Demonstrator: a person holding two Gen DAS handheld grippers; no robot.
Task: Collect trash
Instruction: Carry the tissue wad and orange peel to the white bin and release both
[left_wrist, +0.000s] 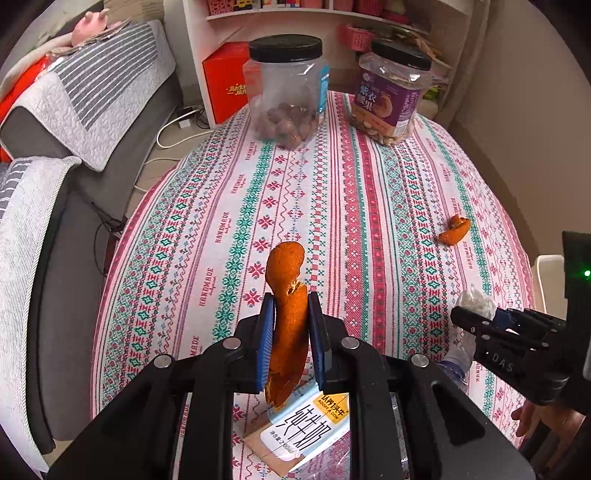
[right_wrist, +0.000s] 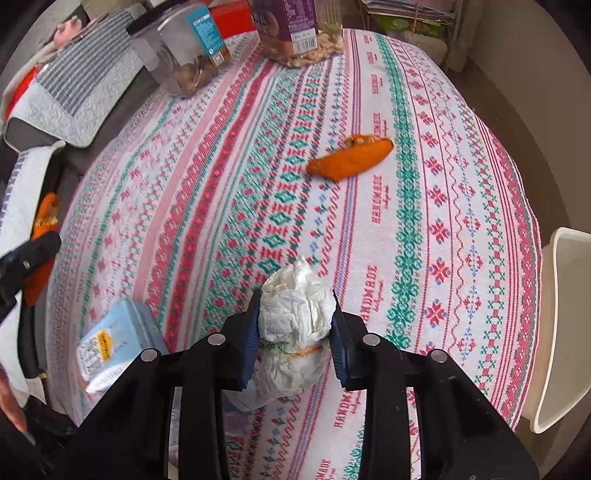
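Trash lies spread over the counter (right_wrist: 424, 206) under its patterned cloth (left_wrist: 332, 206). Two lidded jars stand at the far edge, one of dark nuts (left_wrist: 286, 92) and one purple-labelled (left_wrist: 393, 96). A milk carton (right_wrist: 110, 343) lies flat at the near edge. My left fingers (left_wrist: 291, 332) pinch a long strip of orange peel (left_wrist: 288, 314), lifted clear of the cloth. My right fingers (right_wrist: 295, 325) press on a crumpled white tissue wad (right_wrist: 295, 310). Smallest, another piece of orange peel (right_wrist: 351, 158) rests loose on the cloth, well apart from both.
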